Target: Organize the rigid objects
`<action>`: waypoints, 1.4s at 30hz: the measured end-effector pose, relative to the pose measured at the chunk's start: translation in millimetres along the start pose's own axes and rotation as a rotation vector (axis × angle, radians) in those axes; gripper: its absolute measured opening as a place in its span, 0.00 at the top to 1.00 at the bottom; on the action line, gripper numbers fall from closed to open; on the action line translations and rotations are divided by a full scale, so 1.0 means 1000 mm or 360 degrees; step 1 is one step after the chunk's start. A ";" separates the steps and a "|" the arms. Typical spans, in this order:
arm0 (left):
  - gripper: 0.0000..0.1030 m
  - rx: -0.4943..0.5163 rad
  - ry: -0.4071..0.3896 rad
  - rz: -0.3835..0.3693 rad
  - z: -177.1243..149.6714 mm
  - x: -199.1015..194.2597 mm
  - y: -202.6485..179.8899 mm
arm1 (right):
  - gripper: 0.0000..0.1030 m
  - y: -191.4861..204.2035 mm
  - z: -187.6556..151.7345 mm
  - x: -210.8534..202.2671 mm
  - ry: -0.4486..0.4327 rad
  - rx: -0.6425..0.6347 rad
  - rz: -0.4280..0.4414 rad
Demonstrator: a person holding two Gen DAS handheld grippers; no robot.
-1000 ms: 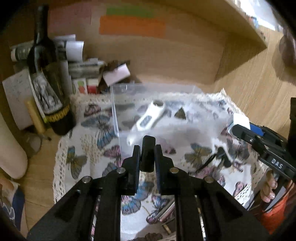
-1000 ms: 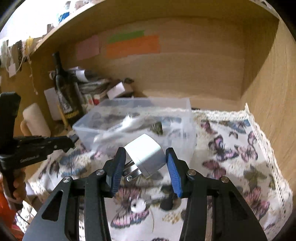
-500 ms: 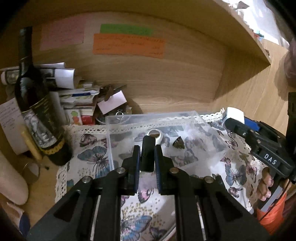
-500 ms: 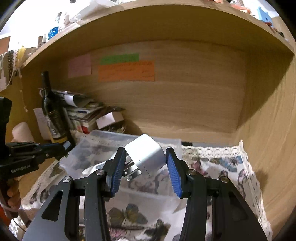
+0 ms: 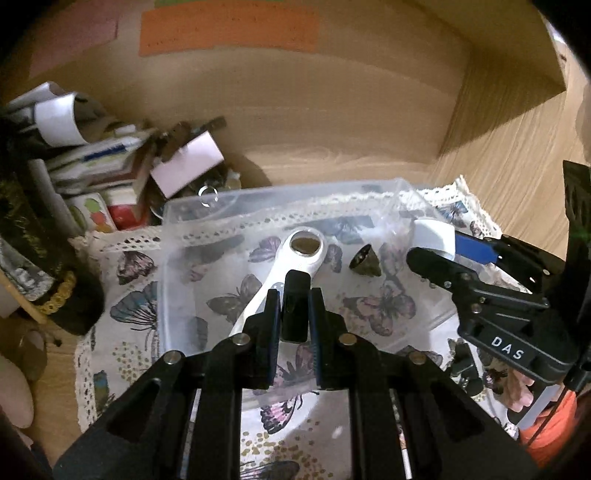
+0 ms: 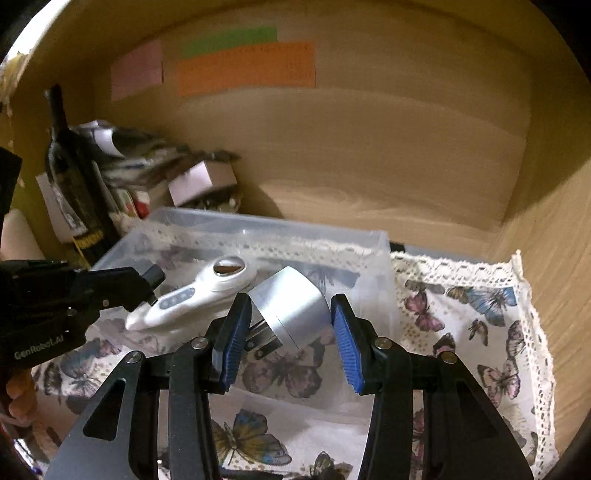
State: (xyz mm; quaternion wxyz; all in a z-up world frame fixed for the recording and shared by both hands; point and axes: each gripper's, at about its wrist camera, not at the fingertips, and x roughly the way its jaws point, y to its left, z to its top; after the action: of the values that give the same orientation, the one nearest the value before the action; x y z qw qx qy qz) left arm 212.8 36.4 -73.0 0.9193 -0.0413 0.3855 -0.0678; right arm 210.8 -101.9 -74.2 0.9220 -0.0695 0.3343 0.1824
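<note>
Left wrist view: I look down into a wooden alcove, its back wall carrying an orange paper strip (image 5: pixel 229 27).
Surface: I see a butterfly-print cloth (image 5: pixel 122 295) with a lace edge spread over the wooden shelf floor.
Room, left side: a dark bottle (image 6: pixel 72 177) stands upright beside a heap of papers and small boxes (image 5: pixel 110 166).
Room, right side: a bare wooden side wall (image 6: pixel 554 240) closes the alcove off.
Bin: a clear plastic bin (image 5: pixel 258 195) sits on the cloth, near the back wall.
Bin contents: I make out a white handheld device (image 5: pixel 291 258) with a round window lying flat on the bin floor, and a small dark cone (image 5: pixel 365 262) just beside its head.
Left claw: my left gripper (image 5: pixel 293 314) is clamped tight on a small black block (image 5: pixel 295 306), which stands up between the pads.
Black block, place: it hangs over the bin's near half, in line with the handle of the white device.
Right claw: my right gripper (image 6: pixel 291 328) is pinched on a silver plug adapter (image 6: pixel 291 310), the blue pads at a narrow gap.
Adapter, pose: tilted, with its metal prongs pointing toward the left pad.
Adapter, place: from the right wrist view it sits above the bin's near wall, close to the right of the white device.
Grippers together: each shows in the other's view, well apart across the bin.
</note>
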 end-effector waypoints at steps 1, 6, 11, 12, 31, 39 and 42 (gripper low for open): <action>0.86 0.0002 0.0009 -0.0003 -0.001 0.003 0.000 | 0.60 0.000 -0.001 0.003 0.0017 0.0003 0.0000; 0.86 0.0002 0.0049 -0.0011 -0.003 0.012 -0.001 | 0.59 0.000 -0.002 0.011 0.0050 -0.0008 -0.0015; 0.82 -0.0009 0.0059 -0.0004 -0.002 0.010 -0.003 | 0.57 0.002 -0.001 0.009 0.0040 -0.0029 -0.0017; 0.80 -0.0009 0.0058 -0.0005 -0.002 0.008 -0.004 | 0.55 0.003 -0.001 0.007 0.0035 -0.0030 -0.0016; 0.10 0.0088 -0.0189 0.0126 -0.037 -0.077 -0.014 | 0.20 -0.005 -0.015 -0.088 -0.0224 -0.0035 -0.0017; 0.10 0.0125 -0.0035 0.0083 -0.078 -0.063 -0.018 | 0.20 -0.017 -0.052 -0.089 -0.0092 0.0022 -0.0069; 0.14 0.0142 0.0049 0.0049 -0.091 -0.052 -0.022 | 0.21 -0.021 -0.066 -0.079 -0.0008 0.0055 -0.0067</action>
State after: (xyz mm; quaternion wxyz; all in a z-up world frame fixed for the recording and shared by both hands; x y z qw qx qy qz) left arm 109.7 20.3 -97.1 0.9152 0.0067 0.3967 -0.0715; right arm 124.2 -160.5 -74.0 0.9275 -0.0601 0.3336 0.1575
